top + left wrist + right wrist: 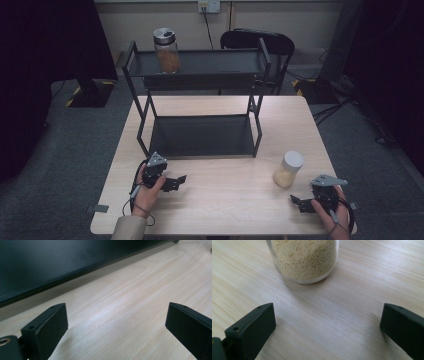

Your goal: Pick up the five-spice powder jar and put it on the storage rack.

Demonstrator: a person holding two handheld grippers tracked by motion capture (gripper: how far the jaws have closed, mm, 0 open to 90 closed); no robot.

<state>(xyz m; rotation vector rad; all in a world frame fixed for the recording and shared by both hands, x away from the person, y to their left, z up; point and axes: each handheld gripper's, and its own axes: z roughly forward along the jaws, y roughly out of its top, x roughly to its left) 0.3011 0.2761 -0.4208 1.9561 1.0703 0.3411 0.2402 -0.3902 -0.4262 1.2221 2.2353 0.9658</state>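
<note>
Lining up for a grab: right gripper (328, 332) is kept wide, grain jar (304, 258) just ahead of its jaws; left gripper (116, 331) wide, nothing held.

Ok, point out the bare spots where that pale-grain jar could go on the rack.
The lower shelf is bare from post to post. On the top shelf the stretch right of the brown-filled jar is free; its left end is taken. On the table, the wood between the left tongs and the pale-grain jar is open.
</note>
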